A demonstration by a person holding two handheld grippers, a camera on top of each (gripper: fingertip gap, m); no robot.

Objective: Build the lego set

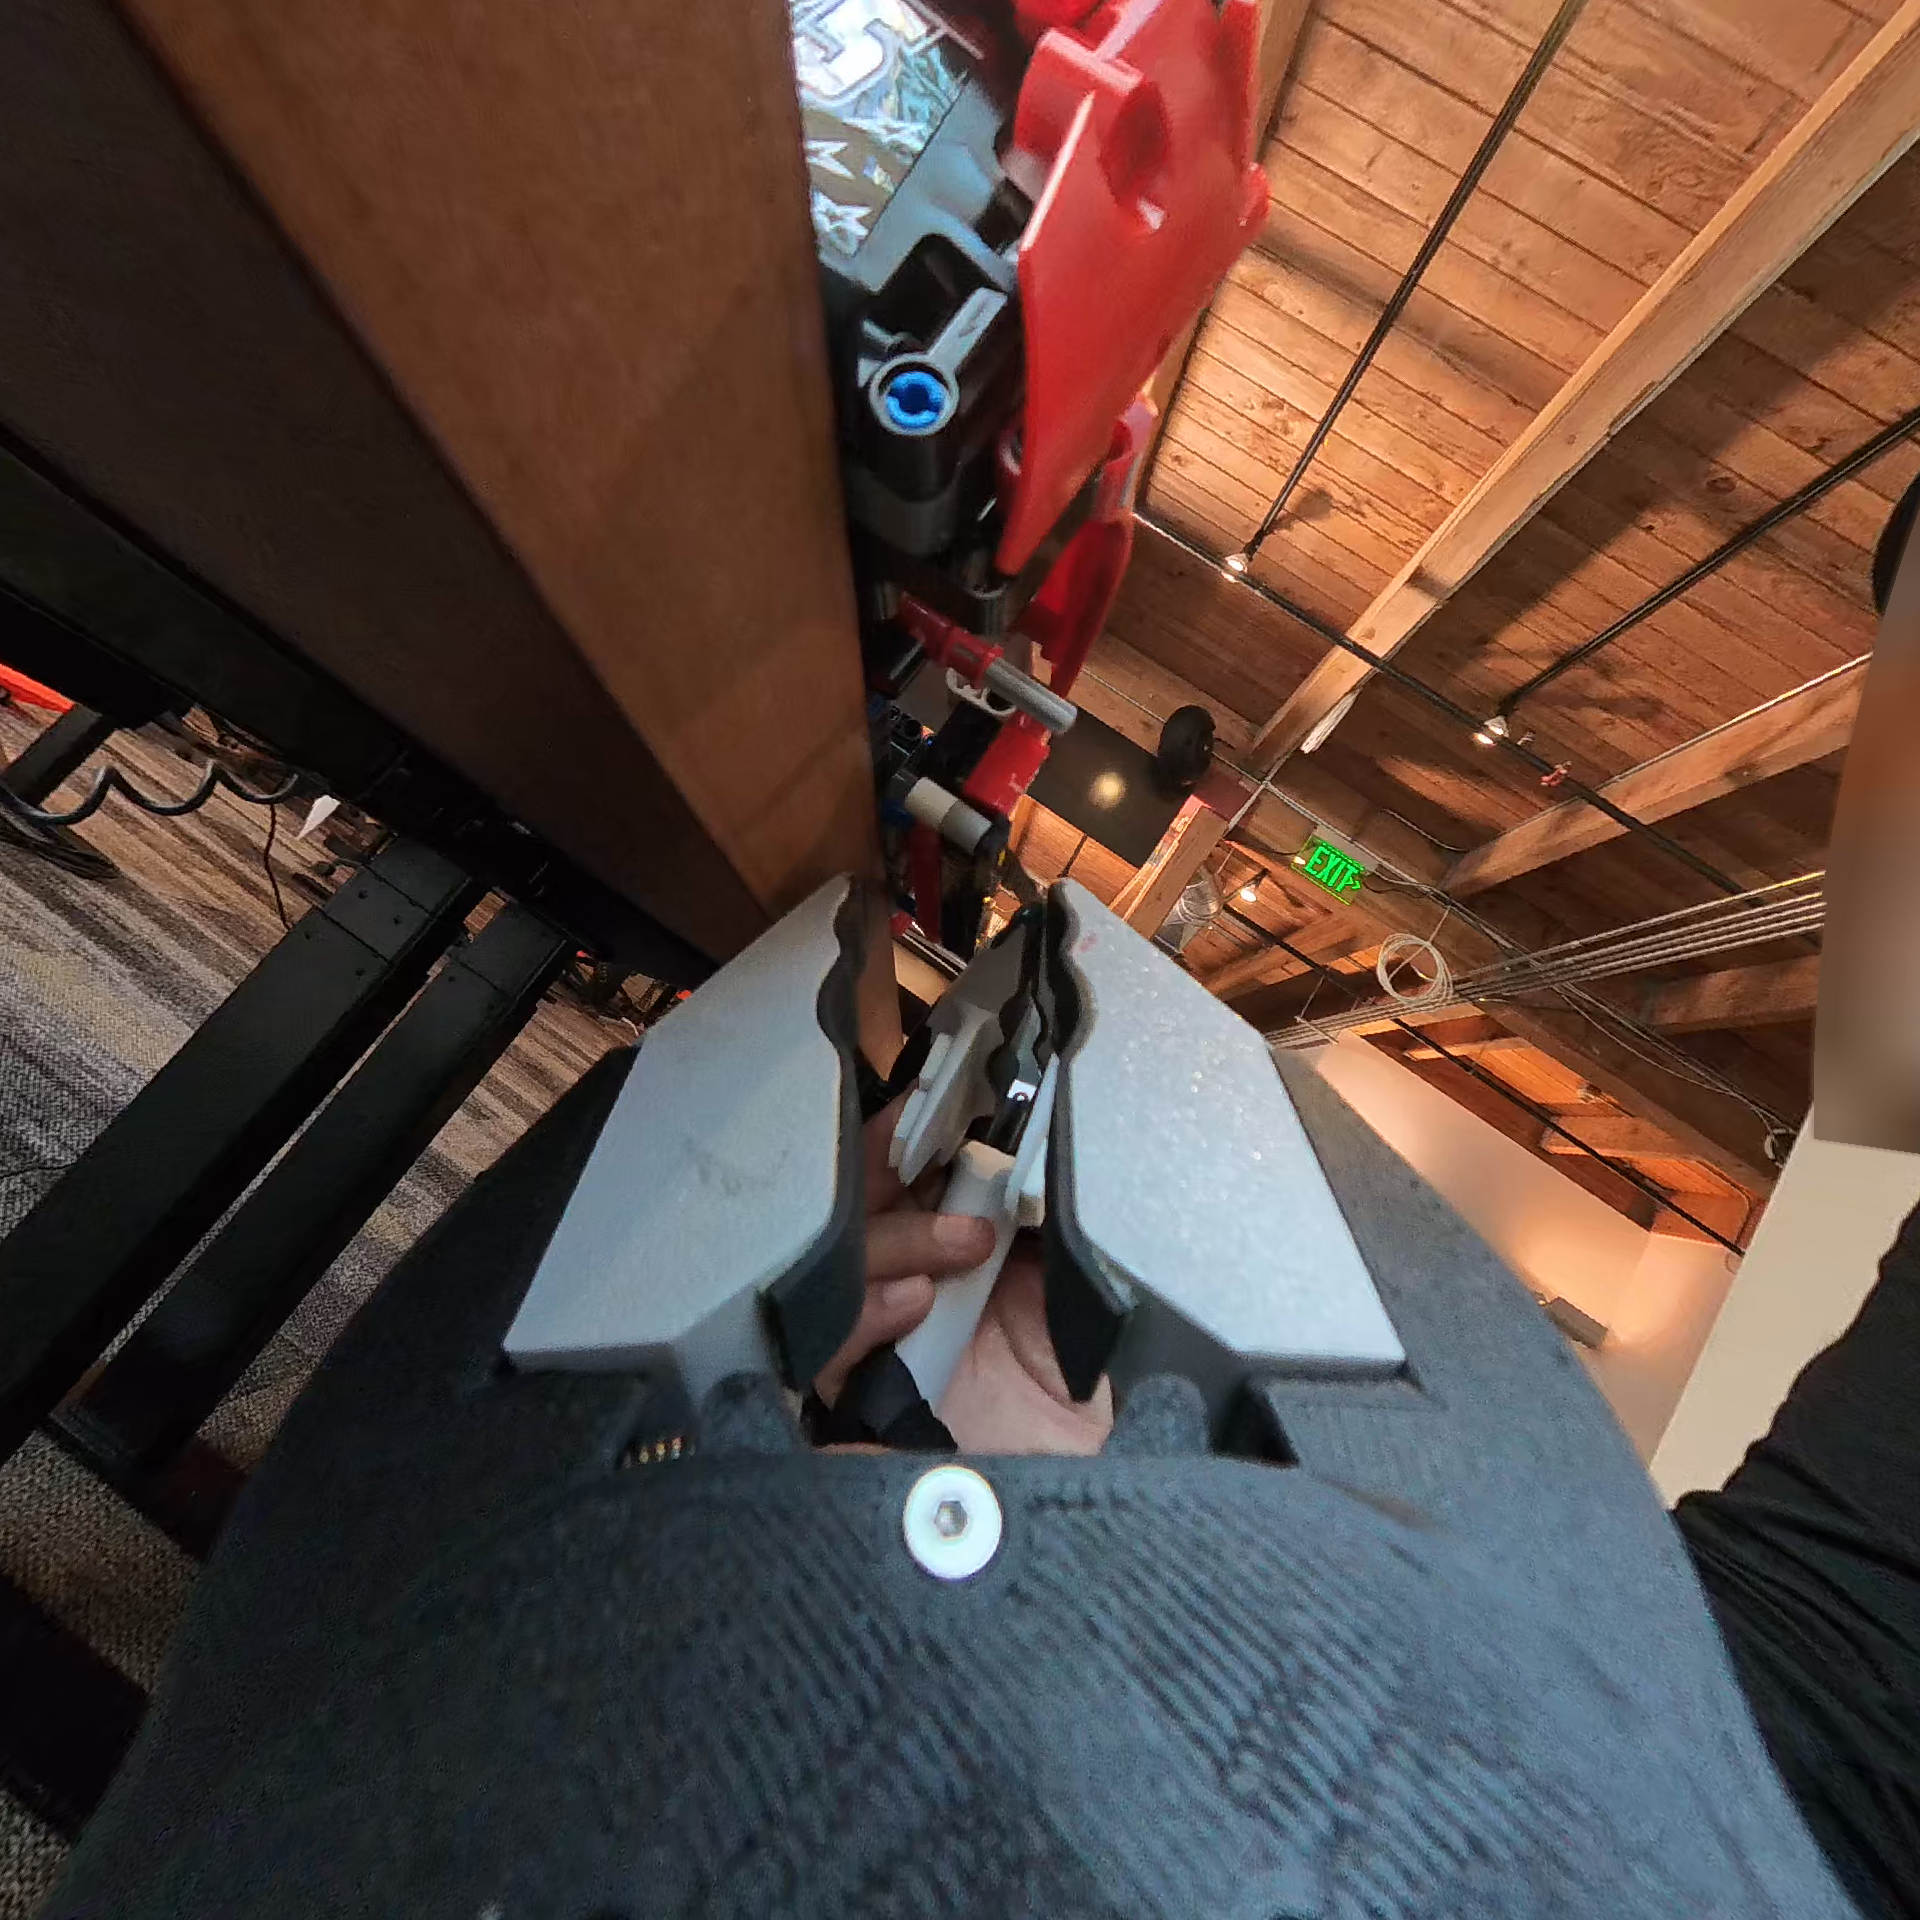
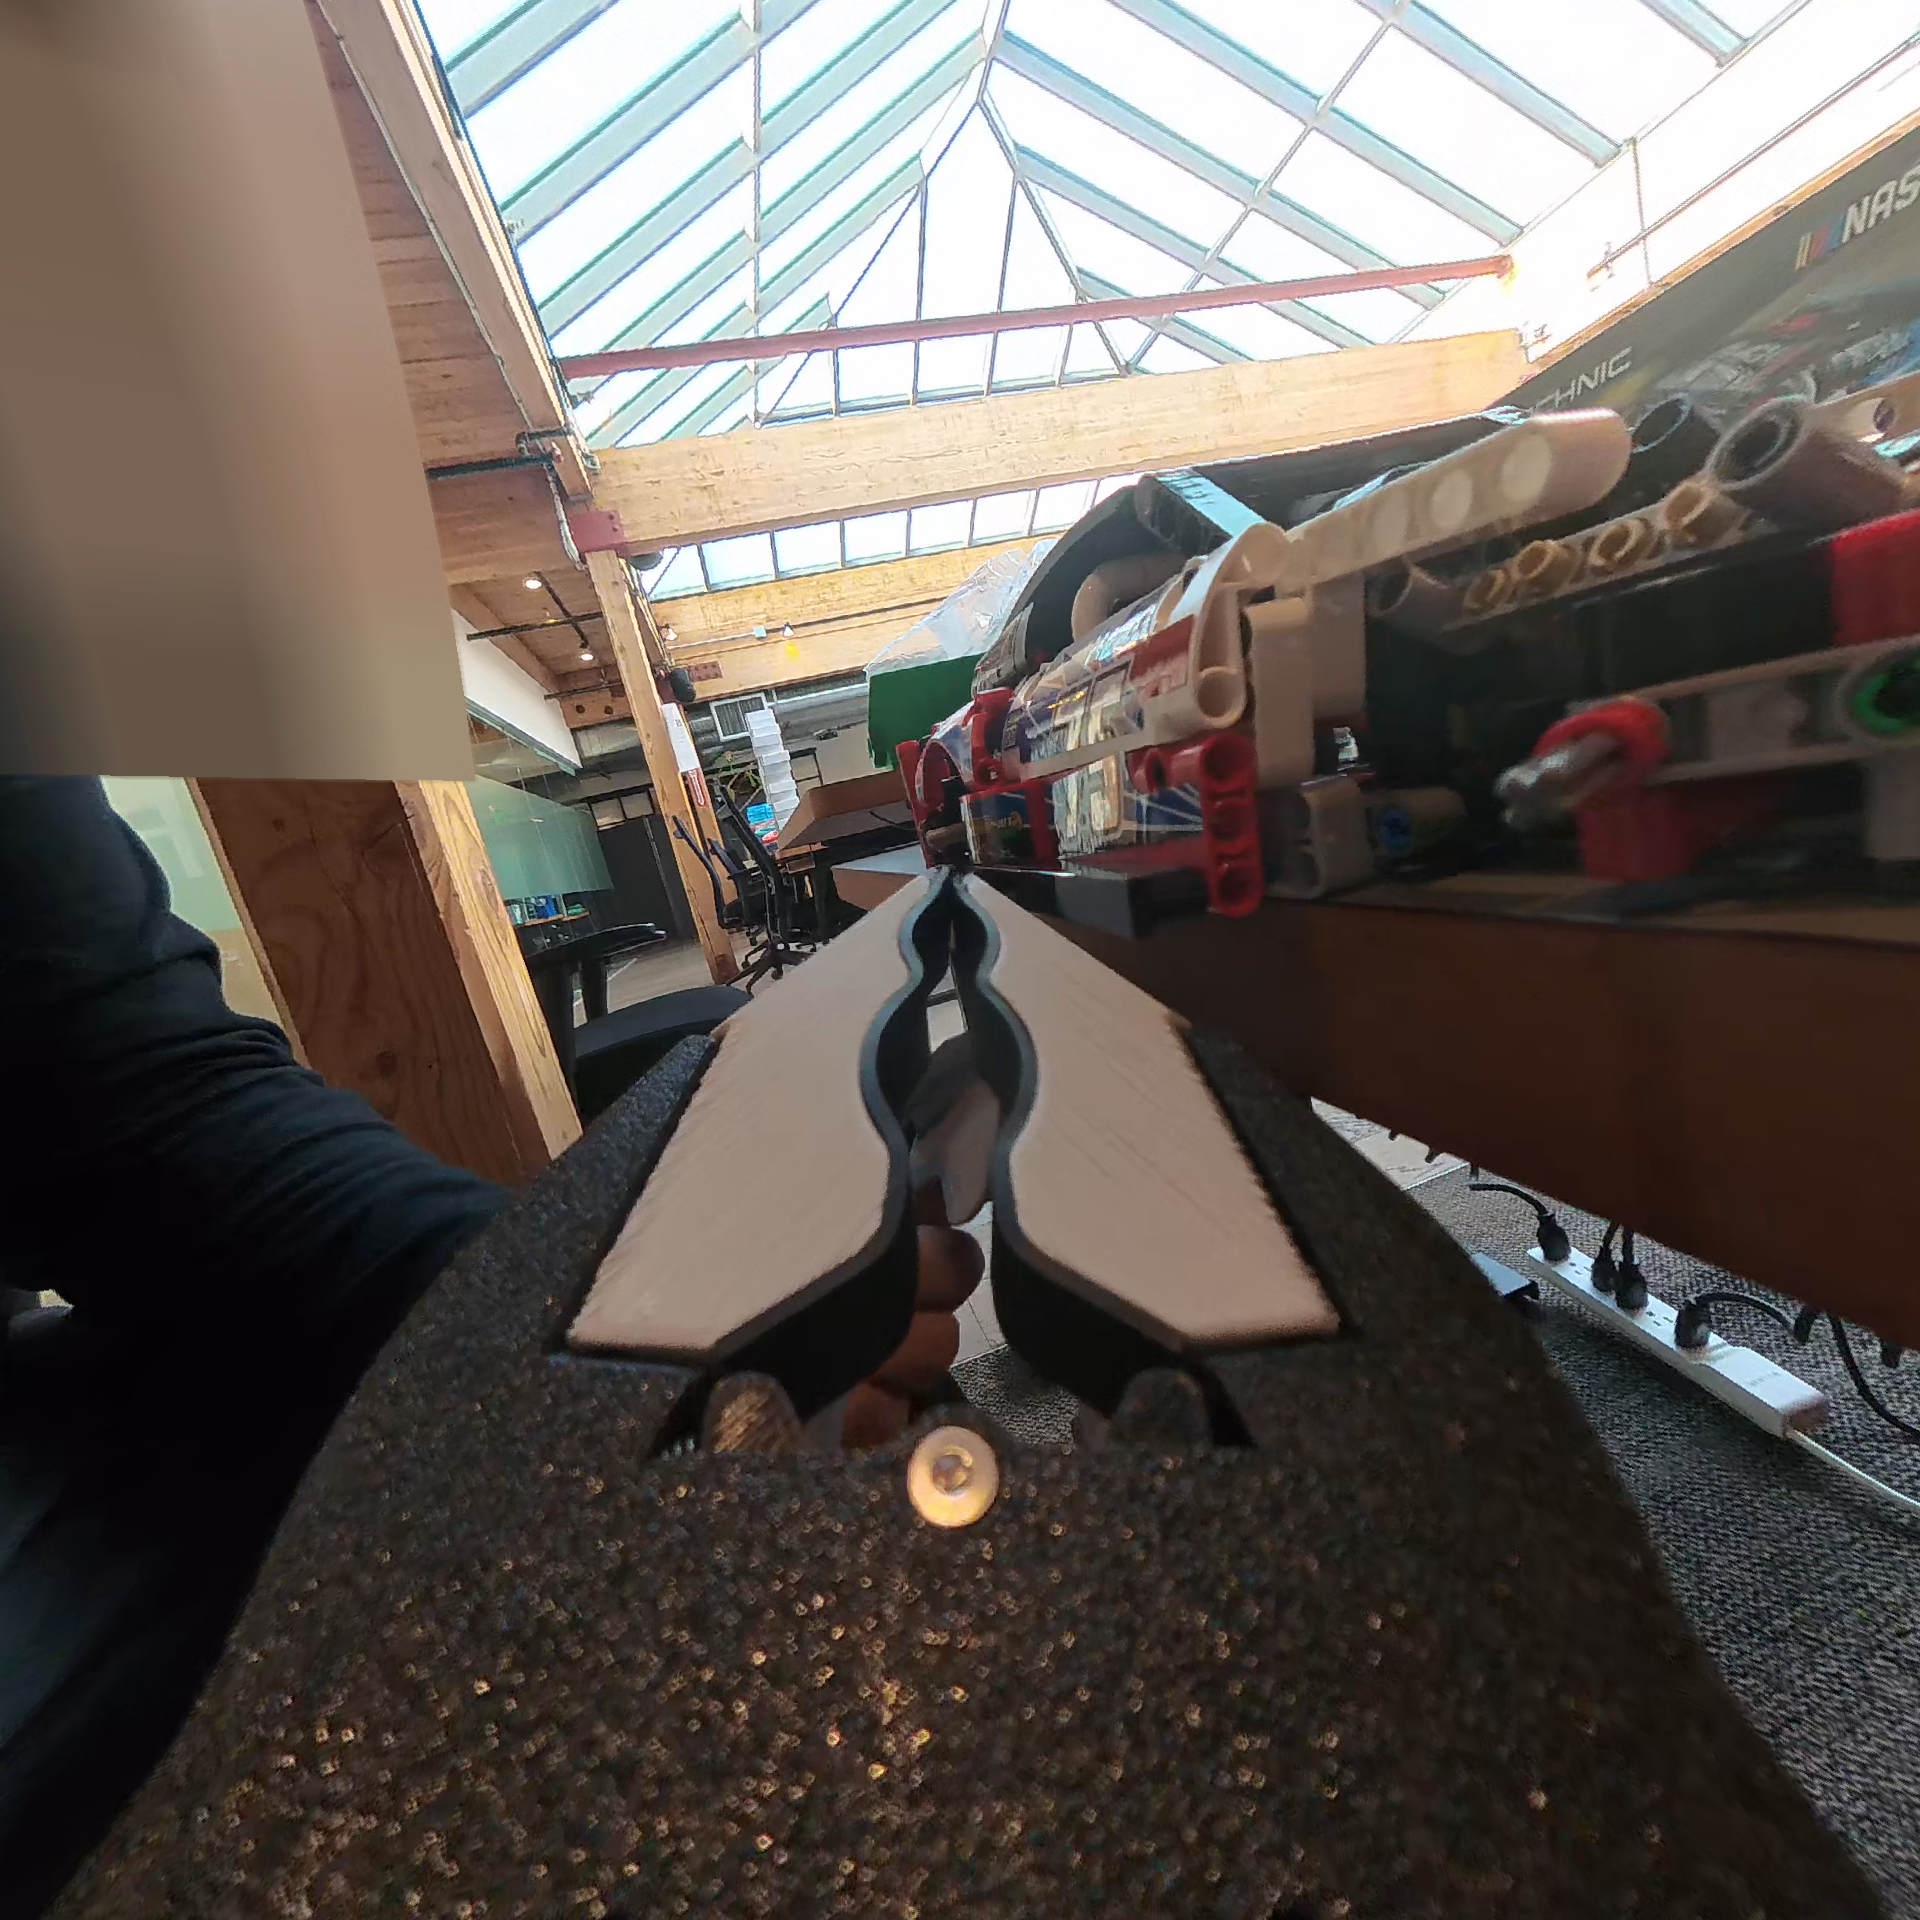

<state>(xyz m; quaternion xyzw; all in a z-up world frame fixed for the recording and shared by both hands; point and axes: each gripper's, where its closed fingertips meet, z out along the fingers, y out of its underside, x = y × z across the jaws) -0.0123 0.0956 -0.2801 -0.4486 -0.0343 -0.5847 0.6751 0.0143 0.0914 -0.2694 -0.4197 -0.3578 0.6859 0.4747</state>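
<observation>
At the table edge, right gripper jaws closed; left gripper parted.

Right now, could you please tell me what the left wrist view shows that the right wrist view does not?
Only the left wrist view shows the lit green exit sign, the model's big red panel and the open left gripper. Only the right wrist view shows the skylight, the white power strip and the shut right gripper. Both show the lego model on the wooden table.

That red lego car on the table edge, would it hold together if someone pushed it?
The lego car probably slides stiffly as one piece, since its beams look pinned together. Thin red panels might pop off. Sitting near the wooden table edge, it could tip over.
</observation>
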